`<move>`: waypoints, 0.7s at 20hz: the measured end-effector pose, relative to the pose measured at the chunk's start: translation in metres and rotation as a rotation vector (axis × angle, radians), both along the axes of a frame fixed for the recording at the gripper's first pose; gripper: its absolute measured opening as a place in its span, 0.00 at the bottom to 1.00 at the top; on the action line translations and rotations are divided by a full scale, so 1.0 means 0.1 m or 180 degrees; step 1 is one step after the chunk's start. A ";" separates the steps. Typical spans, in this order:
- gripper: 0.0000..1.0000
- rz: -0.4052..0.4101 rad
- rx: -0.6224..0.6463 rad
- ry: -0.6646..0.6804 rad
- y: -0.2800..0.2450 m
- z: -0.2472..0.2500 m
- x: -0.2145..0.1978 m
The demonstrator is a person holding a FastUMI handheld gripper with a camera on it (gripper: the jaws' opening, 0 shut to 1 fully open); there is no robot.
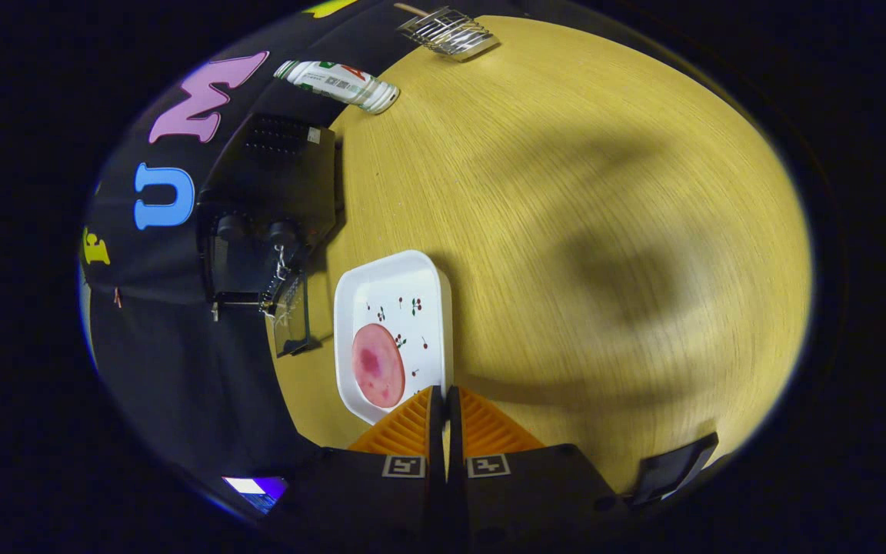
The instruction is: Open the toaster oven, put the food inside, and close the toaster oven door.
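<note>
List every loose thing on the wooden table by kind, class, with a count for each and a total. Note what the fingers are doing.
Toaster oven: 1
White tray: 1
Round pink food: 1
Bottle, lying on its side: 1
Wire rack: 1
Total: 5
The gripper has its fingers closed together at the tray's near edge, holding nothing.

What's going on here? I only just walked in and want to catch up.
A person is holding a two-finger tool over a round wooden table. Its fingers are nearly closed with nothing between them, their tips at the near edge of a white rectangular plate with a small cherry print. A round pink slice of food lies on that plate. Beyond the plate sits the small black toaster oven, its glass door apparently hanging open. The food isn't inside yet.
</note>
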State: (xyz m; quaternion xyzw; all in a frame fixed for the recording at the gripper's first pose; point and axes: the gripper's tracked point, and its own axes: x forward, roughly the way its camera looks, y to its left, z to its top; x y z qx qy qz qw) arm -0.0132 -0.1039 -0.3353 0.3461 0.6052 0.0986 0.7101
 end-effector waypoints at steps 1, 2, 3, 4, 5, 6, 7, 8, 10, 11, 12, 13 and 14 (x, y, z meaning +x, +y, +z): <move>0.05 -0.0069 0.0061 -0.0001 0.02 0.06 -0.01; 0.05 -0.0136 0.0101 -0.0001 0.04 0.10 -0.01; 0.05 -0.0192 0.0105 -0.0010 0.05 0.15 -0.01; 0.05 -0.0223 0.0097 -0.0036 0.05 0.20 -0.04; 0.05 -0.0238 0.0089 -0.0060 0.07 0.26 -0.05; 0.05 -0.0246 0.0086 -0.0089 0.09 0.32 -0.09; 0.05 -0.0259 0.0091 -0.0122 0.12 0.39 -0.13; 0.05 -0.0267 0.0103 -0.0145 0.15 0.46 -0.17; 0.05 -0.0300 0.0142 -0.0204 0.30 0.60 -0.23; 0.05 -0.0318 0.0168 -0.0240 0.39 0.67 -0.24; 0.05 -0.0350 0.0196 -0.0270 0.49 0.72 -0.26; 0.05 -0.0386 0.0236 -0.0294 0.61 0.79 -0.27; 0.05 -0.0423 0.0277 -0.0314 0.73 0.84 -0.28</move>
